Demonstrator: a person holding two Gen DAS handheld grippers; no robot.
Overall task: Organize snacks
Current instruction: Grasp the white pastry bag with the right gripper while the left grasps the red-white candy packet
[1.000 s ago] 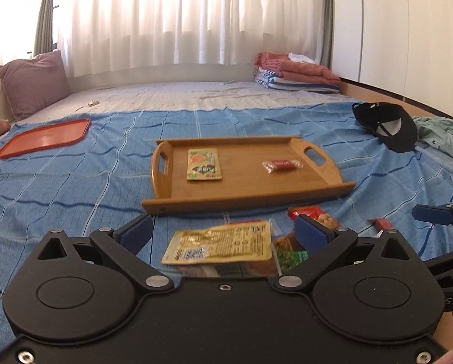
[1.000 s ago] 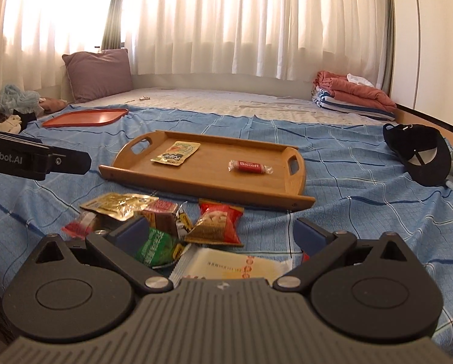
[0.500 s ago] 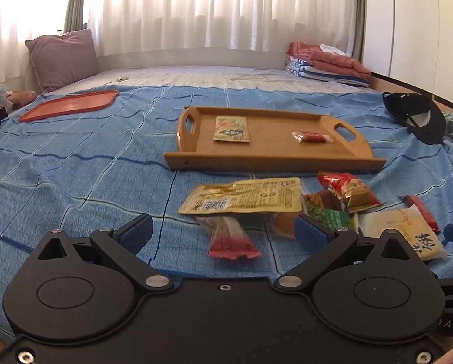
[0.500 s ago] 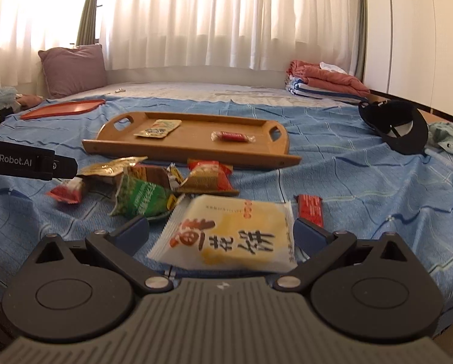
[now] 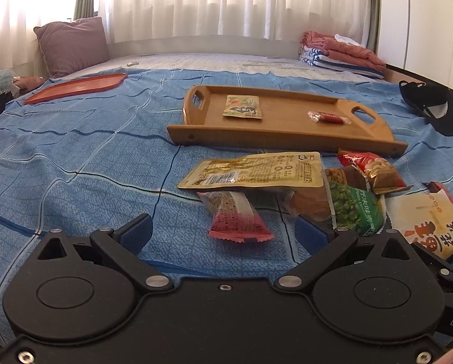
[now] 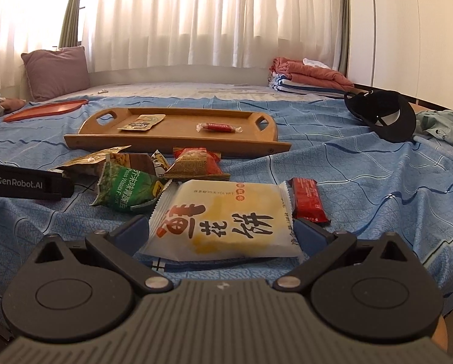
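Observation:
A wooden tray (image 5: pixel 287 139) (image 6: pixel 178 145) lies on the blue bedspread and holds a green packet (image 5: pixel 242 106) and a small red candy (image 5: pixel 326 117). Loose snacks lie in front of it: a gold pouch (image 5: pixel 253 170), a pink-red packet (image 5: pixel 234 217), a green pea bag (image 5: pixel 355 209) (image 6: pixel 126 189), a red nut bag (image 6: pixel 196 163), a yellow-white pastry pack (image 6: pixel 223 221) and a red bar (image 6: pixel 308 200). My left gripper (image 5: pixel 223 232) is open, the pink-red packet just ahead between its fingers. My right gripper (image 6: pixel 220 233) is open, its fingers either side of the pastry pack.
An orange tray (image 5: pixel 78 88) and a purple pillow (image 5: pixel 72 45) lie at the far left. Folded towels (image 5: pixel 341 54) sit at the back right. A black cap (image 6: pixel 384 115) and a grey-green garment (image 6: pixel 447 127) lie at the right.
Both grippers have pulled back and lowered; the snack pile now sits closer in view. The pastry pack has come between my right fingers. Both stay open.

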